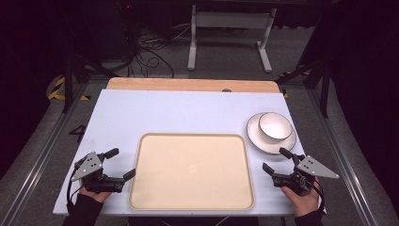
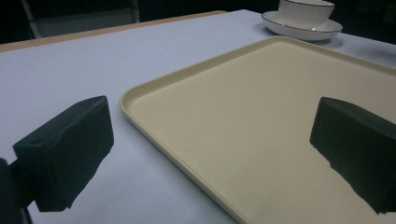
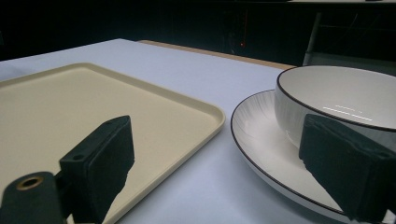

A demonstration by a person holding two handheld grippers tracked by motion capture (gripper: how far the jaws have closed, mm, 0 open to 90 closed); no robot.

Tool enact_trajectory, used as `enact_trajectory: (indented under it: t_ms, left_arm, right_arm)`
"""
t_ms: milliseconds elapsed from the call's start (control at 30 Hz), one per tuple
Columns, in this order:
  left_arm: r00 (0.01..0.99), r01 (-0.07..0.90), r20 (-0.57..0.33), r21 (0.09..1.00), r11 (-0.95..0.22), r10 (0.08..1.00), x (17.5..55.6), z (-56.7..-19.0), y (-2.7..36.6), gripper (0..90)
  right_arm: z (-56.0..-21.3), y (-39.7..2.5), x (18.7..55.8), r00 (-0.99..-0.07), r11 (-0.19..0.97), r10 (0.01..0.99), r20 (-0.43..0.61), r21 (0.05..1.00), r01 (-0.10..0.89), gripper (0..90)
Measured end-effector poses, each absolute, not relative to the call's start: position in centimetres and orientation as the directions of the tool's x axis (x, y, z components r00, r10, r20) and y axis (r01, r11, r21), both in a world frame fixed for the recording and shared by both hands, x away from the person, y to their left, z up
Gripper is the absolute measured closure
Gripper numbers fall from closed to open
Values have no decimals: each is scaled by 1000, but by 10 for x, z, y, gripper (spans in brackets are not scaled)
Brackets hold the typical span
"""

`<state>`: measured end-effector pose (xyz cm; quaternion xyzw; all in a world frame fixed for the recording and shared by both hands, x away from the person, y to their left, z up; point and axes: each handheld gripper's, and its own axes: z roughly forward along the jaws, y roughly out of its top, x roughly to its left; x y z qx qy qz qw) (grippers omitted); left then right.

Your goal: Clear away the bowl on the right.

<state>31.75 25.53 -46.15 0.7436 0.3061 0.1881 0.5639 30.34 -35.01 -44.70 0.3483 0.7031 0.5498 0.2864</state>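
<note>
Nothing seemed done yet: left tongs [image 1: 118,164] and right tongs [image 1: 275,160] stood wide and empty beside the bare beige plastic tray [image 1: 141,188], while the white dark-rimmed bowl [image 1: 275,126] sat on its white saucer [image 1: 254,133] on the tabletop [image 1: 179,110].

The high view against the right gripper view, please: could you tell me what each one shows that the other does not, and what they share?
High view alone: both hands, the left gripper and right gripper seen from above, each open and empty, the whole white table, the floor with cables and a stand beyond.

Right gripper view alone: a close, low look at the bowl's dark rim line and the plate's ribbed edge.

Both: the cream tray, bare, and the bowl sitting on the plate, beside the tray's far right corner.
</note>
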Motion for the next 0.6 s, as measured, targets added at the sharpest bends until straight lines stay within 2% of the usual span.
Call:
enact_trajectory:
  t_ms: [600]
  left_arm:
    - [741, 244, -64, 953, -179, 668, 318, -462, 255, 3]
  right_arm:
    - [-447, -350, 305, -594, 130, 804, 4, 975, 182, 104]
